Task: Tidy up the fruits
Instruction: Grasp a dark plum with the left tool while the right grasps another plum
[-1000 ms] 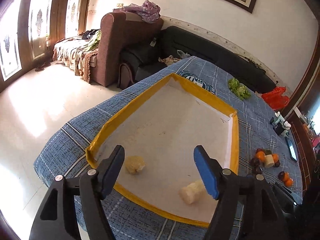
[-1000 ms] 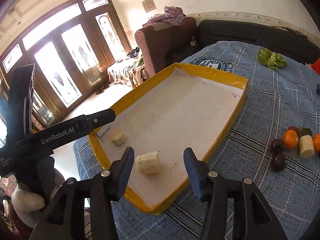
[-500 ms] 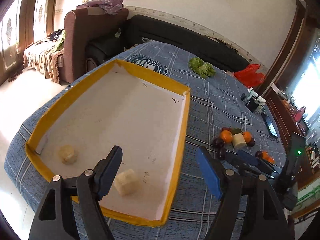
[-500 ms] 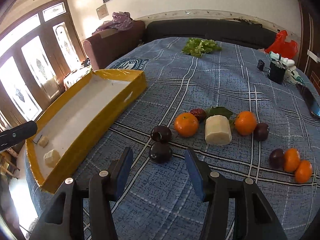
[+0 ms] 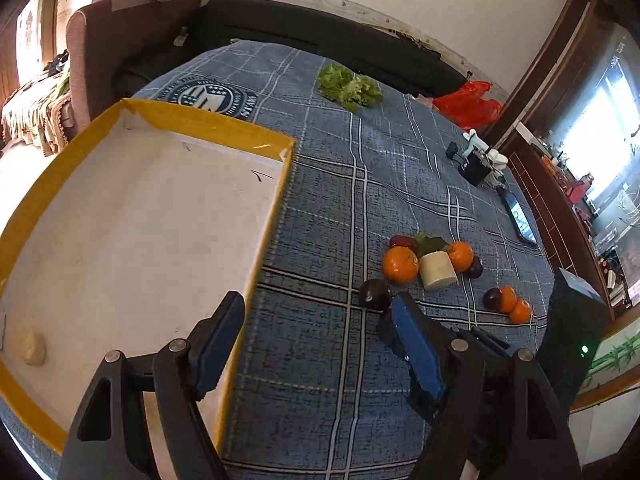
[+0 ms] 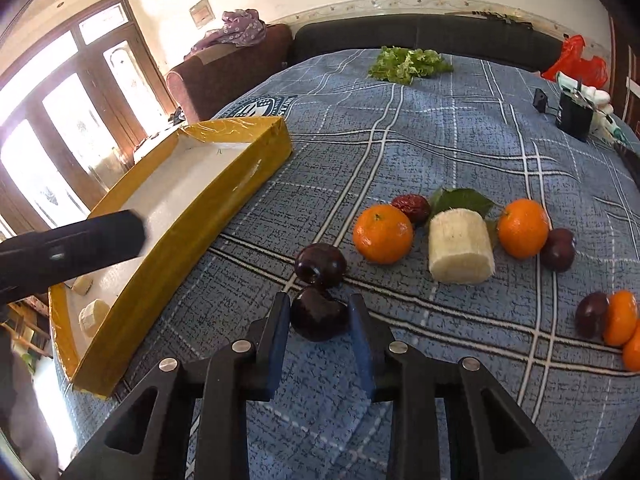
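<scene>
My right gripper is shut on a dark plum that rests on the blue plaid cloth. A second dark plum lies just beyond it. Further right lie oranges, a pale cut chunk, a red date and more plums and oranges. The yellow-rimmed tray at the left holds two pale chunks. My left gripper is open and empty, above the tray's right edge; the fruit cluster lies ahead of it on the right.
A lettuce bunch lies at the far side of the table. A black box with white items and a red bag are at the far right. A phone lies near the right edge. Sofas stand behind.
Both grippers swung right from the tray toward the fruit. The right gripper moved down to the near plum and closed its fingers on it. The left stayed open.
</scene>
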`<state>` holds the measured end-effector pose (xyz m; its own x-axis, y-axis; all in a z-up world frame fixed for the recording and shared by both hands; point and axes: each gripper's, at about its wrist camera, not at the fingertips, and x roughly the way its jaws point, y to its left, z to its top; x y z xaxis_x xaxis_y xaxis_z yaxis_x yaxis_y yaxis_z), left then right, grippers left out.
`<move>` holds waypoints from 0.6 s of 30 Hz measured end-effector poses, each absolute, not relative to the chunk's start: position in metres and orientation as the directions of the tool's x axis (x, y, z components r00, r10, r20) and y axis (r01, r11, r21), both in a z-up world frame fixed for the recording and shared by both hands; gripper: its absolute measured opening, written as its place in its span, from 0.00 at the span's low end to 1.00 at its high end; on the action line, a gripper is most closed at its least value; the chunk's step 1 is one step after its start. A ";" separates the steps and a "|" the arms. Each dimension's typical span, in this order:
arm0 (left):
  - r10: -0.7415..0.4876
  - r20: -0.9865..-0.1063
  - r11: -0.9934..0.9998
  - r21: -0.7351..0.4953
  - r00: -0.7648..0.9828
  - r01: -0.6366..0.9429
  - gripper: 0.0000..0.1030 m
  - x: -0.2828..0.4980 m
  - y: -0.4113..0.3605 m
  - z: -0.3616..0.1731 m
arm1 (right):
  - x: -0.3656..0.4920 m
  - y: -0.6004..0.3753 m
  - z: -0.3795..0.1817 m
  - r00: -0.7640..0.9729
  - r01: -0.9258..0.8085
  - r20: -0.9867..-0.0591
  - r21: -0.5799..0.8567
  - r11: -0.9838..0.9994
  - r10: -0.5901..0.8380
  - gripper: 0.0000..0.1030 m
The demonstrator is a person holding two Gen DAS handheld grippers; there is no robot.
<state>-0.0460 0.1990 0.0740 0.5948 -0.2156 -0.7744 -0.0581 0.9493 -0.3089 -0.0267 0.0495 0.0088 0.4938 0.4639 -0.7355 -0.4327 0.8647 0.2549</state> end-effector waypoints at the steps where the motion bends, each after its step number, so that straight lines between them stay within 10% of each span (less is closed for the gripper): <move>1: -0.217 -0.785 0.952 -0.302 0.580 -0.052 0.73 -0.040 0.194 0.069 | -0.030 0.046 0.009 0.495 -0.426 -0.736 0.257 0.868 0.461 0.32; 11: -0.139 -0.830 0.988 -0.152 0.540 0.021 0.73 -0.011 0.145 0.037 | -0.048 -0.007 0.003 0.480 -0.349 -0.715 0.377 0.858 0.509 0.32; 18: -0.080 -0.822 0.991 -0.006 0.564 0.132 0.41 -0.008 0.117 0.029 | -0.046 -0.009 0.003 0.480 -0.340 -0.709 0.393 0.854 0.517 0.32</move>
